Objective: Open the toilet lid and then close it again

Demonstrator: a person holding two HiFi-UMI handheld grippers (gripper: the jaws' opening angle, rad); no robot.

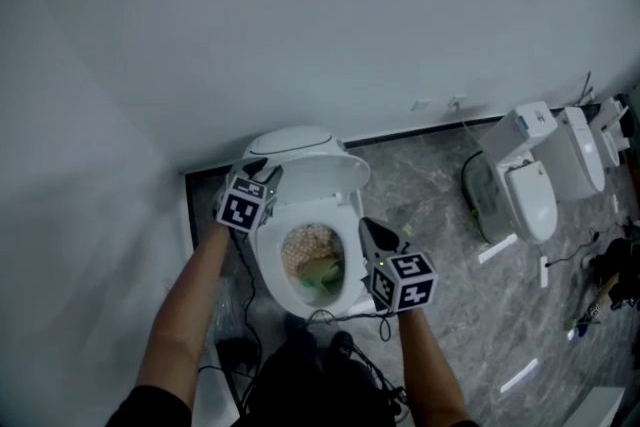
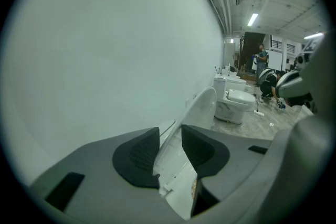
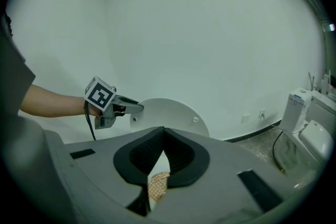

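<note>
A white toilet [image 1: 275, 275] stands against the wall with its lid [image 1: 322, 173] raised and tilted up over the bowl. Something tan and green [image 1: 312, 260] lies inside the bowl. My left gripper [image 1: 262, 167] is at the lid's left edge; in the left gripper view the lid's rim [image 2: 202, 107] runs between the pads of this gripper [image 2: 169, 152], which is shut on it. The right gripper view shows the lid [image 3: 168, 113] as an upright half disc with the left gripper [image 3: 137, 108] at its rim. My right gripper [image 1: 368, 227] hovers over the bowl's right side, shut and empty [image 3: 164, 136].
Two more white toilets [image 1: 540, 180] stand at the right on the grey marbled floor [image 1: 430, 195]. Black cables [image 1: 340, 345] lie in front of the toilet. The white wall [image 1: 300, 15] rises just behind it. A person [image 2: 261, 57] stands far off down the room.
</note>
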